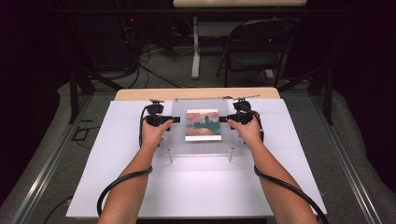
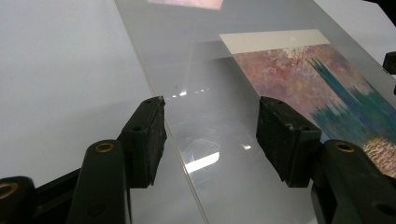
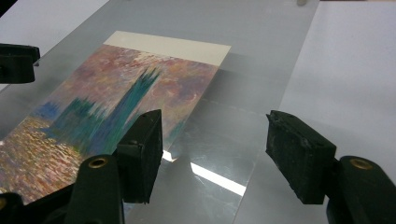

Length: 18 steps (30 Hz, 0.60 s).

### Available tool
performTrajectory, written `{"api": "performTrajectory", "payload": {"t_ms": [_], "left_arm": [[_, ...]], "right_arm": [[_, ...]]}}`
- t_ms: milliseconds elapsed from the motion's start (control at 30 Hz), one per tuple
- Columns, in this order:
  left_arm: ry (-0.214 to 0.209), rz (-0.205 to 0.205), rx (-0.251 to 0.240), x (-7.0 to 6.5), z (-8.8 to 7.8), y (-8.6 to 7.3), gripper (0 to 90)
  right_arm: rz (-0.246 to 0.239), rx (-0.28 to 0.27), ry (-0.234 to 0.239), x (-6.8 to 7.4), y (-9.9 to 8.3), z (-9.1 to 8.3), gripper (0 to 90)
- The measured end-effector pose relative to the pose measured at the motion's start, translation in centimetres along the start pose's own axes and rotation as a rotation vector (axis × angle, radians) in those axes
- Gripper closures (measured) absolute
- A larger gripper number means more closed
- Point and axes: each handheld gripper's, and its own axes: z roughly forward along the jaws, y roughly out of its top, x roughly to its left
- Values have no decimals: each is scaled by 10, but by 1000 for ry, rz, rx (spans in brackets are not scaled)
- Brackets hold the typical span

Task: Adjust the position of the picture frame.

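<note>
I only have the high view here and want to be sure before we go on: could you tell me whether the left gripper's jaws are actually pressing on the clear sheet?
Observer: No. In the left gripper view the left gripper is open; the clear sheet has its edge running between the pads, which stand apart from it.
Operator: Thank you. And the right gripper?
Observer: The right gripper is open too, its pads astride the sheet's opposite edge without pinching it.
Operator: Is the picture on top of the sheet or beneath it?
Observer: I cannot tell; the painted print, a dark tower against pink sky, lies flat at the sheet, with a plain cream strip along one end.
</note>
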Motion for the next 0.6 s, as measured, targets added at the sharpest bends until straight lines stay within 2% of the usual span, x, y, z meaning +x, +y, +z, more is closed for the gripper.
{"api": "performTrajectory", "payload": {"t_ms": [267, 400, 600], "left_arm": [[2, -2, 18, 1, 3, -2, 415], [-8, -20, 12, 2, 4, -2, 406], [-17, -19, 28, 2, 5, -2, 377]], "right_arm": [[12, 23, 1, -3, -2, 4, 352], [30, 21, 14, -5, -2, 5, 344], [63, 30, 46, -8, -4, 8, 302]]}}
